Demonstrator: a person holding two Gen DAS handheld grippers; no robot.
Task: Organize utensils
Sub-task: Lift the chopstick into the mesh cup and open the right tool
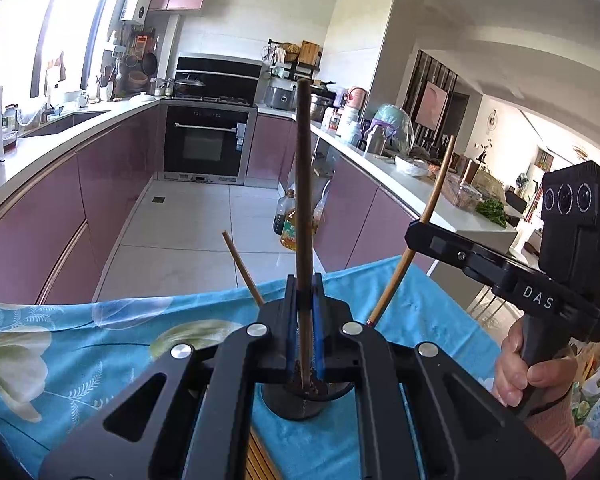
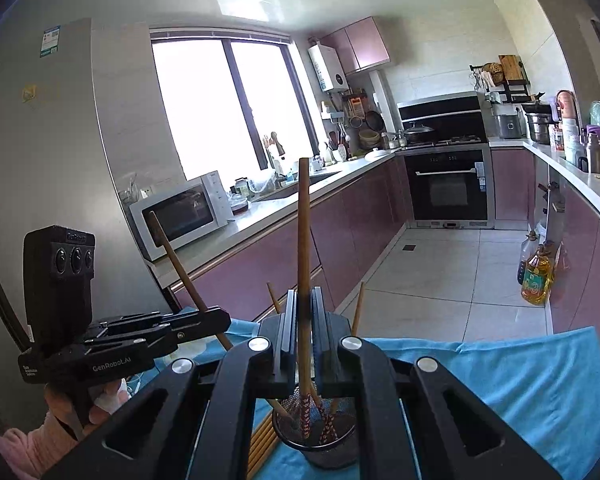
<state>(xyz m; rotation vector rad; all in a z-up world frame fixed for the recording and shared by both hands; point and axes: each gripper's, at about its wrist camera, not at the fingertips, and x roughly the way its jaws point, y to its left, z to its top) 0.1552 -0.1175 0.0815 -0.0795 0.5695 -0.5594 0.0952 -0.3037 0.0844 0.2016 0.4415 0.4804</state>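
My left gripper (image 1: 304, 280) is shut on a dark brown chopstick (image 1: 303, 184) that stands upright, its lower end over the black mesh holder (image 1: 300, 406). My right gripper (image 2: 303, 294) is shut on a light brown chopstick (image 2: 303, 240) with a red patterned tip that reaches into the same mesh holder (image 2: 320, 446). Other chopsticks (image 2: 358, 308) lean in the holder. The right gripper also shows in the left wrist view (image 1: 414, 232), clamped on its chopstick (image 1: 436, 196). The left gripper shows in the right wrist view (image 2: 224, 316), clamped on its chopstick (image 2: 176, 258).
The holder stands on a blue floral cloth (image 1: 80, 340) over a table. A bamboo mat (image 2: 260, 440) lies beside the holder. Kitchen counters (image 1: 40, 160), an oven (image 1: 206, 140), a microwave (image 2: 180, 212) and oil bottles (image 2: 536, 276) on the floor lie beyond.
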